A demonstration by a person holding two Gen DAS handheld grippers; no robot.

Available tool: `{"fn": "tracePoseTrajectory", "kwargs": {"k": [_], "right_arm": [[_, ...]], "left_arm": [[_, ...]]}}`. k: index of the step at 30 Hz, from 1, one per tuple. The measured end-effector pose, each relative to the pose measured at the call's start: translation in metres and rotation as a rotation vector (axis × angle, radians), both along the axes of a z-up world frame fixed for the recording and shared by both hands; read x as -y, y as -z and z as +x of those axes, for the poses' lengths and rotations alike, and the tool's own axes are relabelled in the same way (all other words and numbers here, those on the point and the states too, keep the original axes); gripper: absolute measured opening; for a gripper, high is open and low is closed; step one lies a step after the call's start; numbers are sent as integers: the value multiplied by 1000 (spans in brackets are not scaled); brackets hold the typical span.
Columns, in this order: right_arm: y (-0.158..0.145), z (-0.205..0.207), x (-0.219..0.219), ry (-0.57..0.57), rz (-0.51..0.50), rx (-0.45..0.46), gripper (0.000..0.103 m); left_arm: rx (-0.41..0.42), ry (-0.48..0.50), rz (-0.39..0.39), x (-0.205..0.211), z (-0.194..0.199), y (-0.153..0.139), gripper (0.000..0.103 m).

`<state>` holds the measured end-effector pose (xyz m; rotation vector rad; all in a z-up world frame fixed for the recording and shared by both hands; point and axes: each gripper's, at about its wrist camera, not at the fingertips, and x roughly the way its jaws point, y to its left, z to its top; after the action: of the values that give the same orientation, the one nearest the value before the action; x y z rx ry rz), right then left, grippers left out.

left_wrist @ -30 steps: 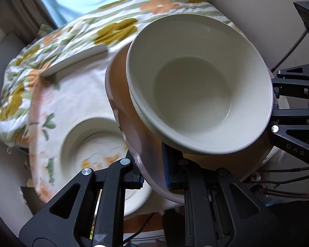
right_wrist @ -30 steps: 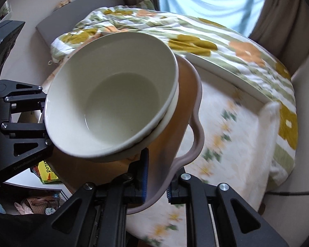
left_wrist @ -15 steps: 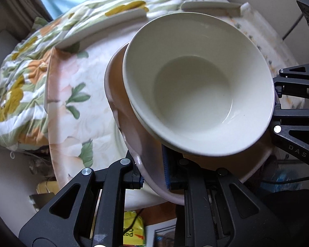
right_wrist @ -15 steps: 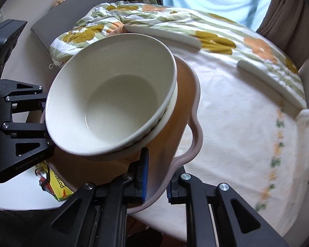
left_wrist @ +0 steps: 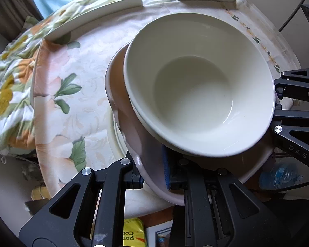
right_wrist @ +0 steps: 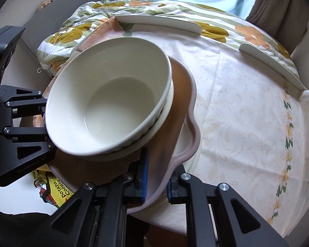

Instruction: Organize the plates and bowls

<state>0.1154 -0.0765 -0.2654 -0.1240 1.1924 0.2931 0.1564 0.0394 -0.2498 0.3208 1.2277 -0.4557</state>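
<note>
I have the left gripper [left_wrist: 152, 171] and right gripper [right_wrist: 156, 182] clamped on the pink tray [right_wrist: 190, 127]; cream bowls [left_wrist: 197, 84] sit at 12 o'clock.

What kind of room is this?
Probably a home dining or living area: a round table under a cream floral tablecloth, a window with brown curtains, and a flowered quilt bunched beyond the table.

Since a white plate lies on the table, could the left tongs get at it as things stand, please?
Probably not: the left tongs are shut on the pink tray, which carries the stacked bowls and hides most of the white plate.
</note>
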Motion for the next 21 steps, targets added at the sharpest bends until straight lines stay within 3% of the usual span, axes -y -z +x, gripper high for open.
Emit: {"fn": "tracePoseTrajectory", "kwargs": {"k": [4,8,13,21], "right_arm": [[0,0,2,12,18,9,13],[1,2,2,21,19,-14,13],[2,8,11,80,89,-83,13],[6,6,16,173,158,-130,13]], "left_arm": [[-4,-6,1,1,3,1,12],[-59,-40,-2,2,7,4,12],[-143,-156,-76,-8,18,5,12],[-142,-261,-111,-13,12,7,12]]}}
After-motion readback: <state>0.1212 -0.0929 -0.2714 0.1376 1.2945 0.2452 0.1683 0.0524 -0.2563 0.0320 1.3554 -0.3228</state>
